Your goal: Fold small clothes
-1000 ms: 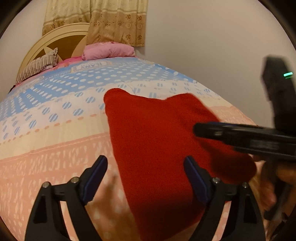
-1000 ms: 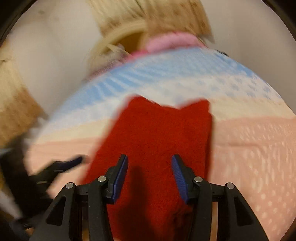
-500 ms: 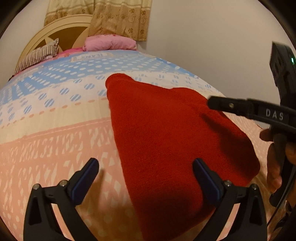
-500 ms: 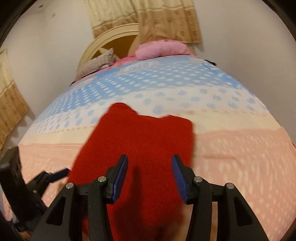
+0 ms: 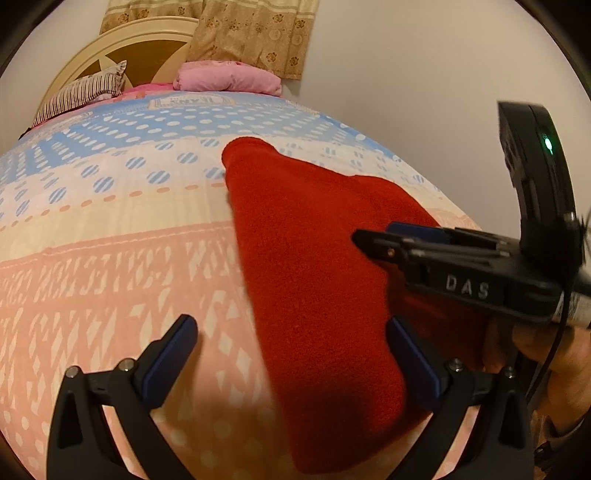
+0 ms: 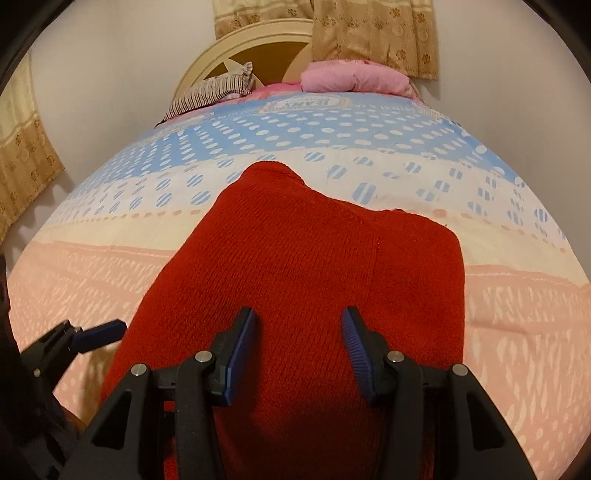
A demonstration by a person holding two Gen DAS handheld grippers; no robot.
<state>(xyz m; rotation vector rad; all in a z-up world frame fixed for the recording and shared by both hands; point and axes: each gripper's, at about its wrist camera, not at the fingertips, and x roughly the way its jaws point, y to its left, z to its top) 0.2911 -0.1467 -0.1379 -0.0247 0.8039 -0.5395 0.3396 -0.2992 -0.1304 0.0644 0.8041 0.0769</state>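
Note:
A red knitted garment [image 5: 317,280] lies flat on the patterned bedspread [image 5: 110,258], its far end narrowing to a rounded tip. My left gripper [image 5: 291,350] stands wide open low over the near part. Its left finger is over bare bedspread and its right finger over the cloth, so the garment's left edge runs between them unpinched. In the right wrist view the garment [image 6: 295,258] fills the middle, and my right gripper [image 6: 299,343] hovers over it with jaws half apart and nothing pinched. The right gripper [image 5: 373,242] reaches in from the right in the left wrist view.
A pink pillow [image 5: 225,79] and a striped pillow [image 5: 81,94] lie at the far end against a cream headboard [image 5: 147,40]. Patterned curtains [image 5: 251,33] hang behind it. A plain wall runs along the bed's right side. A hand [image 5: 546,354] holds the right gripper.
My left jaws have spread wider. The right gripper has shifted lower and further in over the red garment. The garment itself lies as before.

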